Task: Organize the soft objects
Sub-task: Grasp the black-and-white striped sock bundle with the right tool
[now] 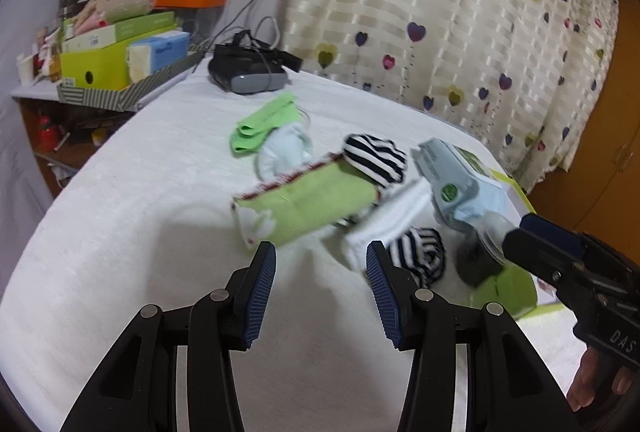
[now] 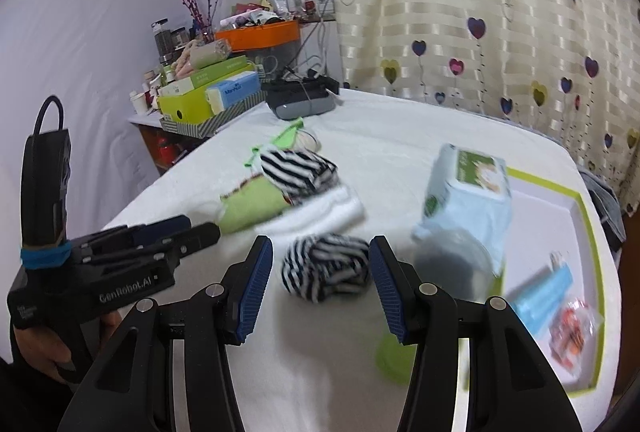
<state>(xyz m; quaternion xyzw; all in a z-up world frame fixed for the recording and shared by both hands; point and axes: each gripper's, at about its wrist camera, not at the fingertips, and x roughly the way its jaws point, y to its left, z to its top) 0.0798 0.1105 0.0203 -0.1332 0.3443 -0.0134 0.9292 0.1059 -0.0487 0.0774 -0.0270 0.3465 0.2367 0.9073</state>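
Soft things lie on a white bed. A green cloth with a red edge, a white folded cloth, a striped sock ball, a second striped sock ball, green socks and a pale blue sock are in the left wrist view. My left gripper is open and empty, just short of the green cloth. My right gripper is open around the near striped sock ball, not touching it. A wipes pack stands to the right.
A green-rimmed tray at the right holds a blue packet and a snack bag. A grey headset lies at the bed's far end. A cluttered shelf with boxes stands at the left. A heart-patterned curtain hangs behind.
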